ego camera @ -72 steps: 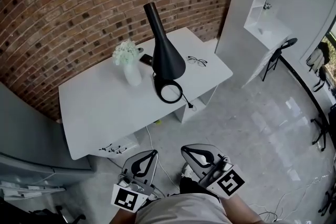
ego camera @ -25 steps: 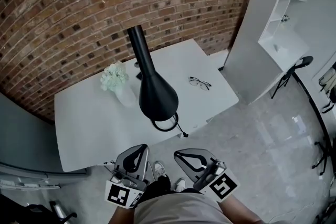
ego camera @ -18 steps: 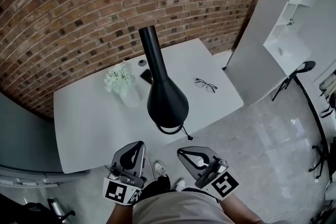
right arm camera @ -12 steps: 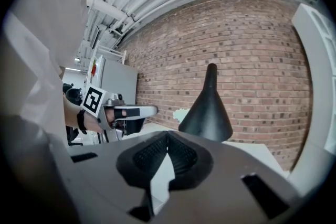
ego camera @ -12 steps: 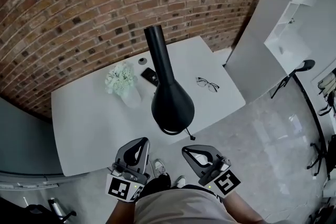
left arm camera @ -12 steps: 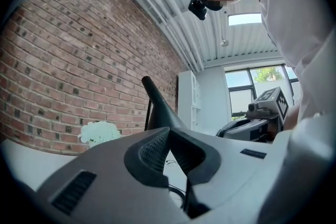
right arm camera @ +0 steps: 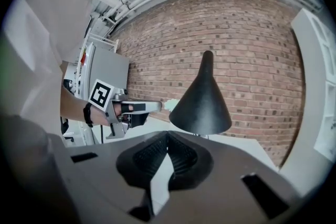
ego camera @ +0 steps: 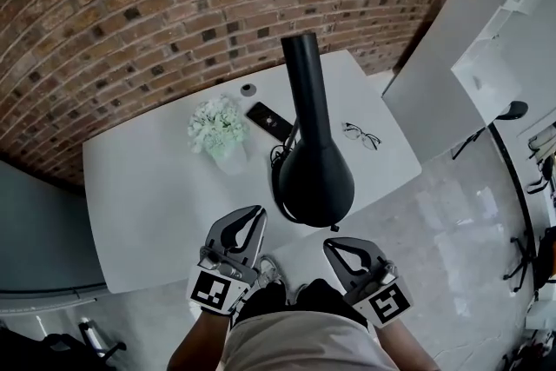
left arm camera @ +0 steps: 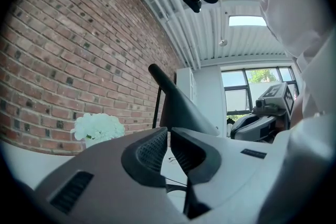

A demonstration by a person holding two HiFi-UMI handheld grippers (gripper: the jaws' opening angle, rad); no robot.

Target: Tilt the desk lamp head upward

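The black desk lamp head (ego camera: 315,178) fills the middle of the head view, over the white tabletop (ego camera: 148,187) and just above both tools at the bottom. The left hand-held gripper (ego camera: 254,215) and right hand-held gripper (ego camera: 337,245) are apart from it, jaws pressed together on nothing. Only the head view shows the glasses (ego camera: 360,135) and phone (ego camera: 268,121).

Office: brick wall (ego camera: 130,4), white desk (ego camera: 143,187), shelving (ego camera: 528,9)
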